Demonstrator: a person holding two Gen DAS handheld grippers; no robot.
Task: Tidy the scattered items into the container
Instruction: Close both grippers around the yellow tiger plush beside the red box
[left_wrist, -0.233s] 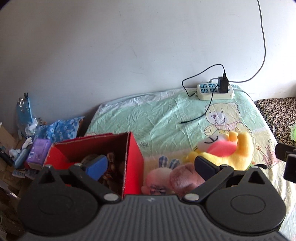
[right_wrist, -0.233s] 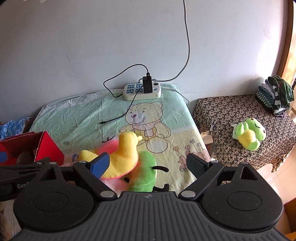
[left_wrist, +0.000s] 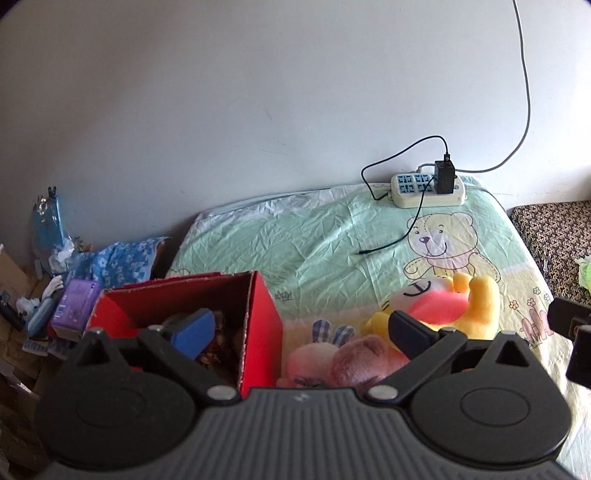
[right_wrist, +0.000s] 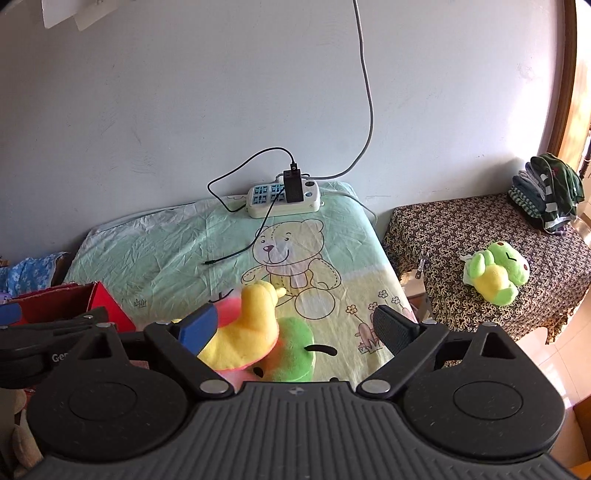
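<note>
A red cardboard box (left_wrist: 258, 325) stands on the bed at the left and holds a dark brown plush. Right of it lie a pink plush (left_wrist: 332, 360) and a yellow and pink plush (left_wrist: 465, 306). My left gripper (left_wrist: 299, 328) hovers open above the box's right wall and the pink plush, with nothing between its fingers. In the right wrist view the yellow plush (right_wrist: 247, 332) lies against a green plush (right_wrist: 295, 350). My right gripper (right_wrist: 295, 328) is open above them and holds nothing. The box's corner (right_wrist: 107, 302) shows at the left.
A white power strip (right_wrist: 282, 201) with a black charger and a loose cable lies at the far end of the bed. A side table with a patterned cloth (right_wrist: 443, 236) carries a green frog plush (right_wrist: 495, 273) and folded clothes (right_wrist: 550, 195). Clutter (left_wrist: 55, 288) lies left of the bed.
Both views have shifted only slightly; the grippers stay open and the toys have not moved.
</note>
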